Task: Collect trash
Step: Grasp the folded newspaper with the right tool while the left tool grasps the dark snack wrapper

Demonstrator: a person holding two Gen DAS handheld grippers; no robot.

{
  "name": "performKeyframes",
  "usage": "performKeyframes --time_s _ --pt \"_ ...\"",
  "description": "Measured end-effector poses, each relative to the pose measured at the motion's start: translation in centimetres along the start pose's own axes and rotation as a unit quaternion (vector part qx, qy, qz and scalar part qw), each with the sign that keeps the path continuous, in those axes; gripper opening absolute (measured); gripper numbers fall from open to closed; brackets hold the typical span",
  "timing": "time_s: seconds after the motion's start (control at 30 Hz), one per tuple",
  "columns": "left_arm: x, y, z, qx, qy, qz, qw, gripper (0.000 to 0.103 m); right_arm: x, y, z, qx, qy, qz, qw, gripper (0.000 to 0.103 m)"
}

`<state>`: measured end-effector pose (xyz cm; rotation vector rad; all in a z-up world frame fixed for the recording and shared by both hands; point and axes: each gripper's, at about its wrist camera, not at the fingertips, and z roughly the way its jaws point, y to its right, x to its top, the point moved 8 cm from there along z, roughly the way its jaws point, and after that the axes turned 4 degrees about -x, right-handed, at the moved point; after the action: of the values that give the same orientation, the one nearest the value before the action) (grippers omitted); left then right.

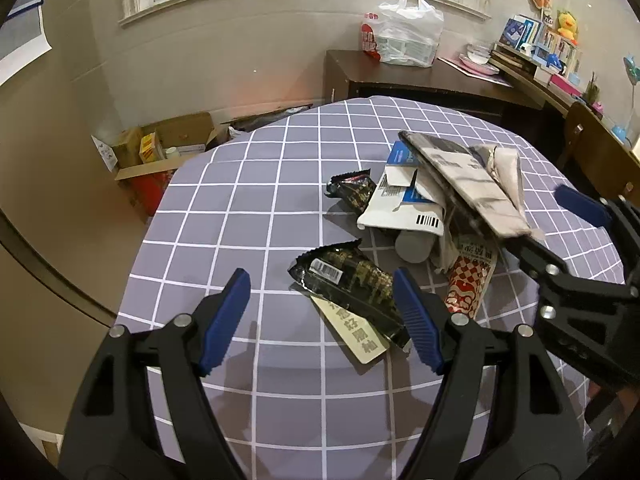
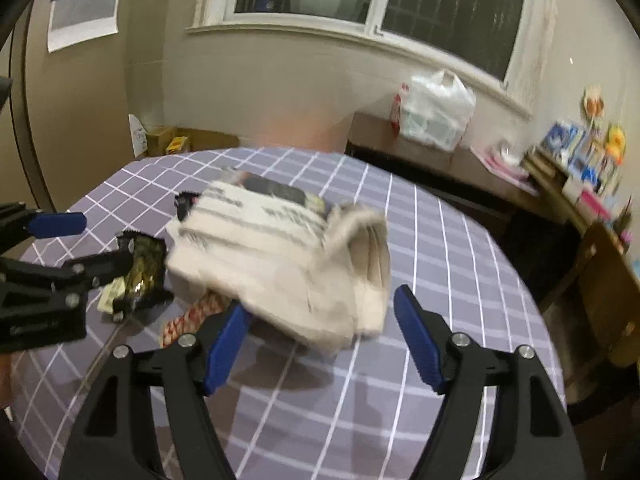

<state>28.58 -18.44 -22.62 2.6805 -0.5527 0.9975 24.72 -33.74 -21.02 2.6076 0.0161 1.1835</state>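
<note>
L gripper (image 1: 322,320) is hovering low over the checked desk (image 1: 256,184), jaws standing wide and empty. A black snack wrapper (image 1: 352,284) is lying just ahead, toward the R-hand pad, long axis running diagonally from near that pad back to upper L; a beige card (image 1: 360,336) is poking out beneath it. This is the nearer hand for that wrapper, judging by the view.

R gripper (image 2: 322,340) is reaching in from the R side, jaws spread wide; a folded newspaper (image 2: 288,248) is sitting between and just beyond the pads, tilted, blurred, apparently not pinched. Under it, a red-white checked packet (image 1: 468,284), a grey cup (image 1: 414,246) and white-blue torn packaging (image 1: 404,204) are piling up mid-desk. A second black wrapper (image 1: 352,190) is lying farther back.

No bin is showing in either view. Far off, a white plastic bag (image 1: 408,36) is sitting on a dark cabinet (image 1: 432,76), contents unclear; a cardboard box (image 1: 160,148) on the floor is holding small cartons.
</note>
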Motion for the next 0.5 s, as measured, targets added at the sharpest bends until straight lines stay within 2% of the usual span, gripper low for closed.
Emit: performKeyframes --time_s 0.1,0.13,0.17,0.27,0.5 --pt "0.1 0.2 0.3 0.001 -0.004 0.0 1.0 0.073 0.6 -0.9 0.9 0.006 0.005 -0.019 1.0 0.071" --pt "0.0 0.2 0.4 0.004 -0.006 0.001 1.0 0.073 0.6 -1.1 1.3 0.019 0.001 -0.017 1.0 0.064" --pt "0.0 0.2 0.4 0.006 -0.007 0.003 1.0 0.073 0.6 -1.3 1.5 0.026 0.0 -0.013 1.0 0.042" --pt "0.1 0.0 0.3 0.009 -0.006 -0.002 0.9999 0.073 0.2 -0.8 1.7 0.047 -0.005 0.009 0.999 0.023" --pt "0.3 0.4 -0.2 0.005 -0.005 -0.012 0.9999 0.073 0.3 0.7 -0.8 0.06 0.013 0.039 0.997 0.012"
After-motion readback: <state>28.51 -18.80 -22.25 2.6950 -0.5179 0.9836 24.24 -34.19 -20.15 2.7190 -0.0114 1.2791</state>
